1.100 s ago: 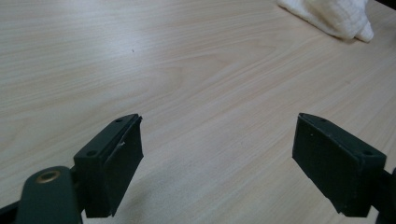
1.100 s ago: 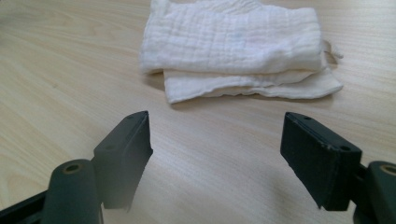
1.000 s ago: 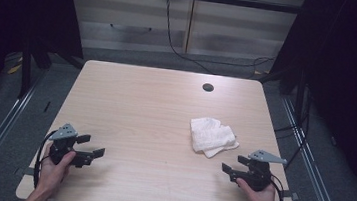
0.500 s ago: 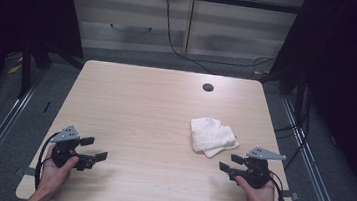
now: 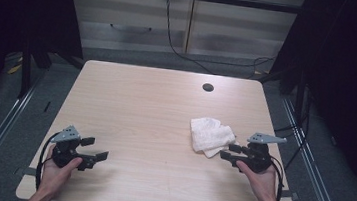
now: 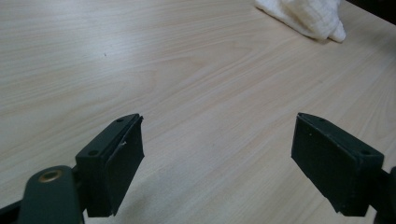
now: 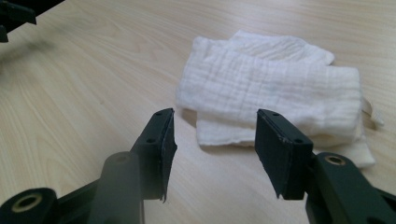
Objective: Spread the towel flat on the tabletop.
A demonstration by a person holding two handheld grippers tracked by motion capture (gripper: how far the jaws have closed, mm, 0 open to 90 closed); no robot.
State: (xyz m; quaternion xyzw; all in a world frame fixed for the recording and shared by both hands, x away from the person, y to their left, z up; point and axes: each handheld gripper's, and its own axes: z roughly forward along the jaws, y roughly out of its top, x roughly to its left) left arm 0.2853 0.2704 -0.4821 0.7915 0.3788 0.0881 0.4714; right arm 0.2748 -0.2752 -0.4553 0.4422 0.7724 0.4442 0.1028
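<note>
Towel [image 5: 211,136] lies folded near the tabletop's right edge, just ahead of my right gripper [image 5: 226,151]. Its jaws have been narrowing, nothing between them yet. I'd pinch one loose corner low. Left gripper [image 5: 96,150] waits wide open, empty.

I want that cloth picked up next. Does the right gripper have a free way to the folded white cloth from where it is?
Probably yes. The right gripper sits just beside the folded white cloth, its jaws apart though just closing, nothing between them. Only bare table lies between, and the cloth's near edge faces it.
</note>
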